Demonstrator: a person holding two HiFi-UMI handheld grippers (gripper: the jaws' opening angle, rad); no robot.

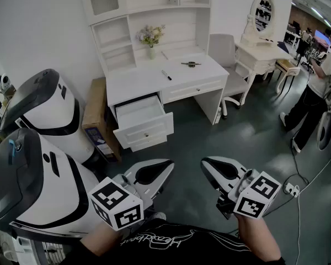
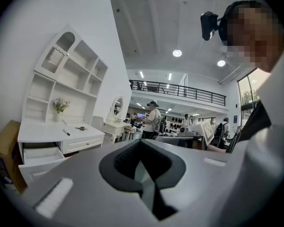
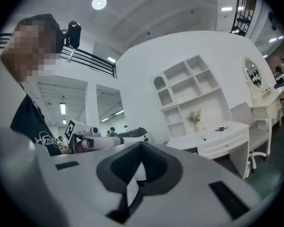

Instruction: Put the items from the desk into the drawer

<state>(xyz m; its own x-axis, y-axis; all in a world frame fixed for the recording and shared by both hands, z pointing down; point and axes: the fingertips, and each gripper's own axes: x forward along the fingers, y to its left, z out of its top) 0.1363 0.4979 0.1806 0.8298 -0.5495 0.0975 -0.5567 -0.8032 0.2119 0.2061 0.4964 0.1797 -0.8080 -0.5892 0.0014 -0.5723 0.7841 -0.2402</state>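
A white desk (image 1: pixel 146 81) with a hutch stands far ahead, and its left drawer (image 1: pixel 142 121) is pulled open. On the desktop lie a black pen (image 1: pixel 166 75) and a small dark item (image 1: pixel 191 64); a vase of flowers (image 1: pixel 150 40) stands at the back. Both grippers are held low, well short of the desk, over the grey floor. My left gripper (image 1: pixel 161 169) and my right gripper (image 1: pixel 209 167) each have their jaws together with nothing between them. The desk (image 2: pixel 61 135) shows small in the left gripper view, and the desk (image 3: pixel 213 134) also shows in the right gripper view.
Two white robot bodies (image 1: pixel 41 112) stand at the left, beside a cardboard box (image 1: pixel 95 117) by the desk. A grey chair (image 1: pixel 227 59) and a vanity with an oval mirror (image 1: pixel 262 43) are to the desk's right. A person (image 1: pixel 320 87) stands at far right; a power strip (image 1: pixel 290 189) lies on the floor.
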